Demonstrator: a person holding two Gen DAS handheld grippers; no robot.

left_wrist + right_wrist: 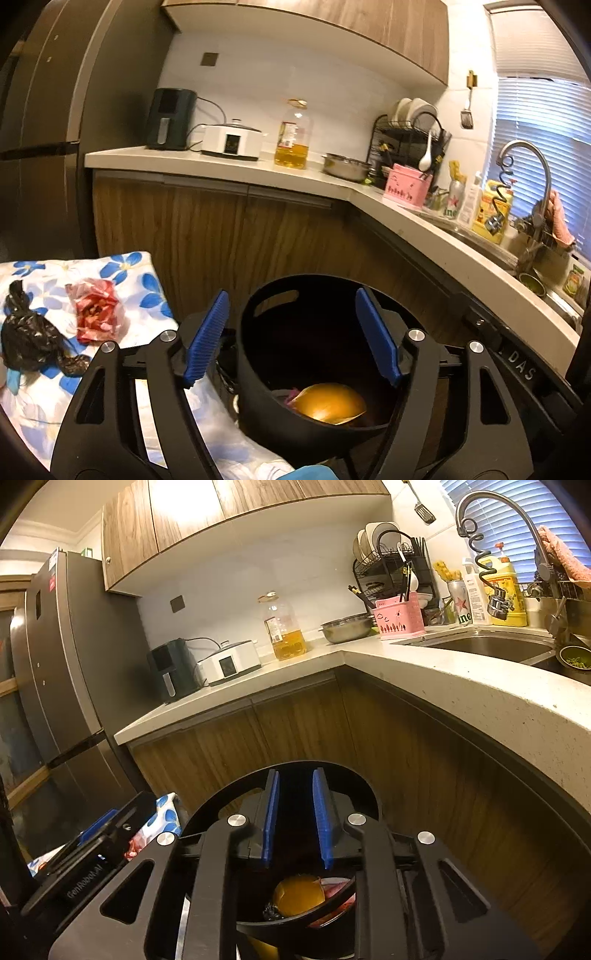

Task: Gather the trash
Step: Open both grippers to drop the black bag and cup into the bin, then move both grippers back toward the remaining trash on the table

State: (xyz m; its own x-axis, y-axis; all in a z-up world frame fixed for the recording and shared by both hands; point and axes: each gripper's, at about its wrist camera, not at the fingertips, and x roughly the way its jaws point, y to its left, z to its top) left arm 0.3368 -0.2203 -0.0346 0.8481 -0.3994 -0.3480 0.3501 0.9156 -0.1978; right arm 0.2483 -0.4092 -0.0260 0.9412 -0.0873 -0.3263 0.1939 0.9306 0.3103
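Left gripper (pixel 291 339) jaws apart | right gripper (pixel 295 819) jaws apart | black bin (pixel 258 354): yellow-orange trash (pixel 332 402)

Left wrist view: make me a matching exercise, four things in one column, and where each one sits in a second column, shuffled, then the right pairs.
Things:
1. orange bag
2. red bag
3. oil bottle
4. pink cloth

Places:
A. standing on the counter
B. lying on the flowered cloth
C. hanging by the faucet
D. inside the black bin

Pairs: 1-D, 2-B, 3-A, 4-C
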